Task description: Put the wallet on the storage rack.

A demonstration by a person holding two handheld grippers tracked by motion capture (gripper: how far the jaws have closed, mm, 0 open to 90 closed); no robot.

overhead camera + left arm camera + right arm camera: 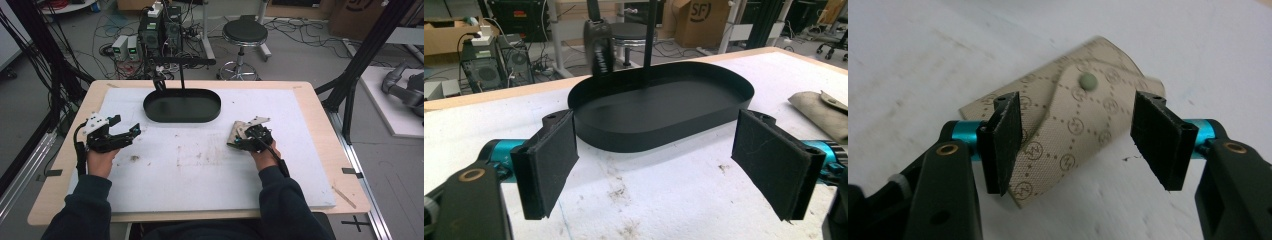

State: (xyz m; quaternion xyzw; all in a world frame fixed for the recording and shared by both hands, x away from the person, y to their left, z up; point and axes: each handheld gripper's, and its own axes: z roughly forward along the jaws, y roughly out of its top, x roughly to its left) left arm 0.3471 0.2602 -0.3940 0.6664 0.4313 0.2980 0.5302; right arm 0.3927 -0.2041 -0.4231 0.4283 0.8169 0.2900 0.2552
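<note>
At four o'clock, right gripper jaws gape astride the pouch; an off-centre pinch may skid it across the surface.

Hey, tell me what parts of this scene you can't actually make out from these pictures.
- Pouch, right gripper view: its near left part sits behind the right gripper's left pad; its far end is blurred.
- Pouch in the high view: the gripper covers its right side, and the pattern is too small to read.
- Pouch in the left gripper view: cut off by the right edge.
- Black tray: its near wall hides the floor just behind it.
</note>
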